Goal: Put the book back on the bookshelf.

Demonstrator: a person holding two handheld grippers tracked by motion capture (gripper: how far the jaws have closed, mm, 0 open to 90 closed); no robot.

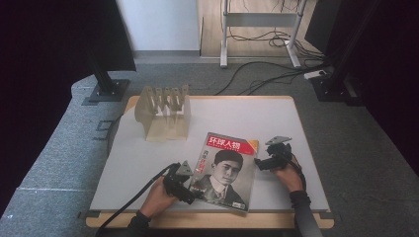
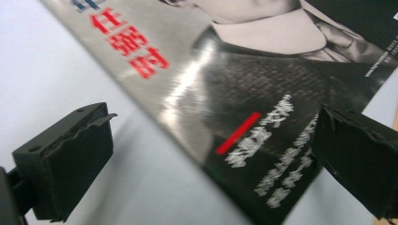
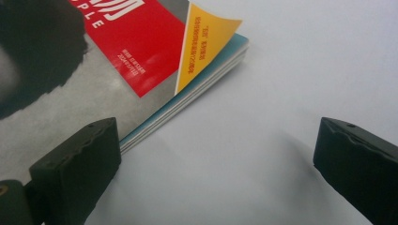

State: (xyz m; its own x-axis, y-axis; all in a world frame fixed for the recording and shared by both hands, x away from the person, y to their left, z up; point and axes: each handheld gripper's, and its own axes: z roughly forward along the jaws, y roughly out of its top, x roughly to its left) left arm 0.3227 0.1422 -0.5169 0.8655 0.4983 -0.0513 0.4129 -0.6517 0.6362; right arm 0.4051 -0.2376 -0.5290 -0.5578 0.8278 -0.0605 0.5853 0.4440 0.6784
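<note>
Right gripper (image 1: 261,163) jaws wide, empty, at the magazine (image 1: 226,170) top-right edge — cover corner curls up there. Left gripper (image 1: 193,193) also open, straddling the lower-left edge. Magazine lies flat on the table (image 1: 276,118), near side. Judged step: approach for grasp; next — close on an edge without creasing pages.

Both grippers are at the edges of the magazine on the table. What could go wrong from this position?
1. The magazine lies flat and thin on the table, so the open left gripper may push it instead of taking its edge.
2. The cover corner near the open right gripper curls up; a jaw might catch only that sheet and crease it.
</note>
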